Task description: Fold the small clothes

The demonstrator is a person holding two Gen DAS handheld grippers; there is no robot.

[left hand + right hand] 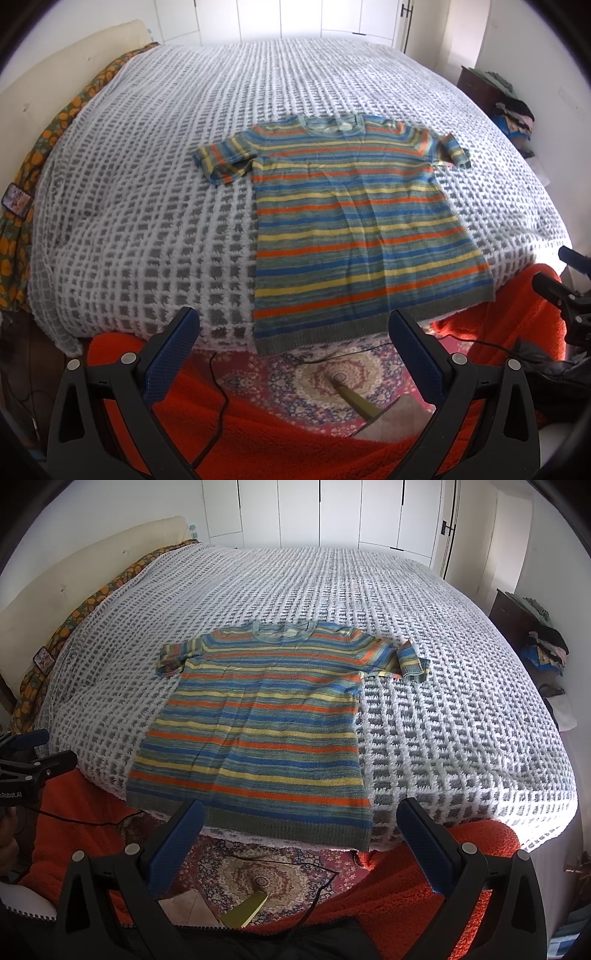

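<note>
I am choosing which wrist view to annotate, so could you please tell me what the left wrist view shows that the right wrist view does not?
Only the left wrist view shows the right gripper from the side, at its right edge, and the left gripper open in the foreground.

Only the right wrist view shows the left gripper from the side, at its left edge, and the right gripper open in the foreground.

Both show the striped shirt flat on the bedspread, hem nearest the cameras, with the patterned rug below.

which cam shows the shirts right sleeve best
The right wrist view: the striped shirt's right sleeve lies clear, cuff turned up. The left wrist view shows the sleeve smaller, farther off.
</note>
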